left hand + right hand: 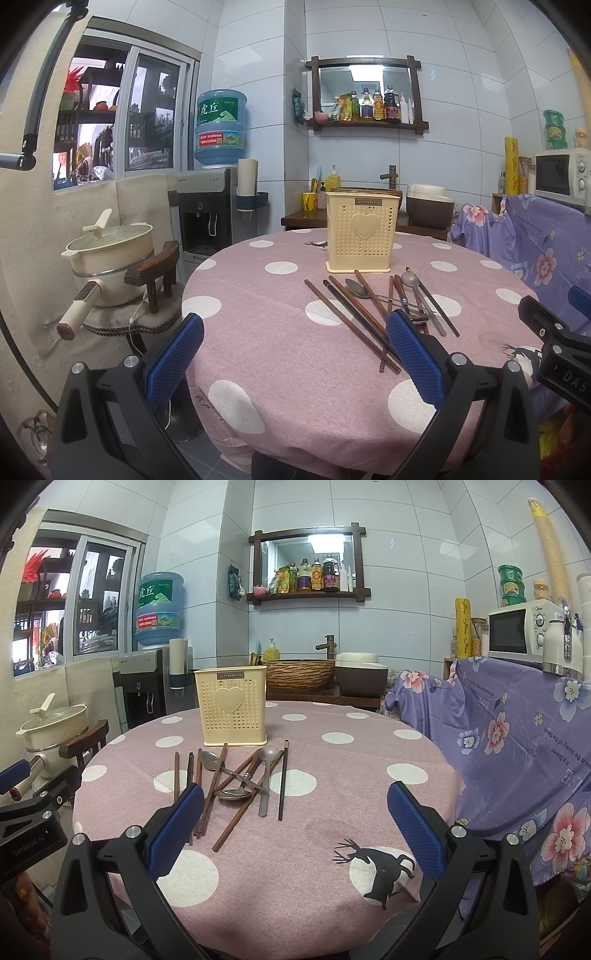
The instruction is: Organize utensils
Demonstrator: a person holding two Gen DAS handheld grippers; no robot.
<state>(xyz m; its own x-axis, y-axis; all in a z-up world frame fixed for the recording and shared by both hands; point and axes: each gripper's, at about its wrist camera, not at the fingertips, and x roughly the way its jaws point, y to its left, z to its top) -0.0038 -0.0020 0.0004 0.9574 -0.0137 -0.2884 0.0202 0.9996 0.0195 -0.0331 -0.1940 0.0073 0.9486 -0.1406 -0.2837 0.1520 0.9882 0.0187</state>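
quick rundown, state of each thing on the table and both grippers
left gripper: open, empty, above the table edge
right gripper: open, empty
utensil holder: upright on the tablecloth, nothing seen sticking out
chopsticks: loose, crossed in a pile before the holder
spoons: lying flat among the chopsticks
cooking pot: lid on, off the table on a stool

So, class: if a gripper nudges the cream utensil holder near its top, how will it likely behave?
The utensil holder looks like thin perforated plastic, so probably light. Tall on a narrow base, it may tip or slide on the tablecloth.
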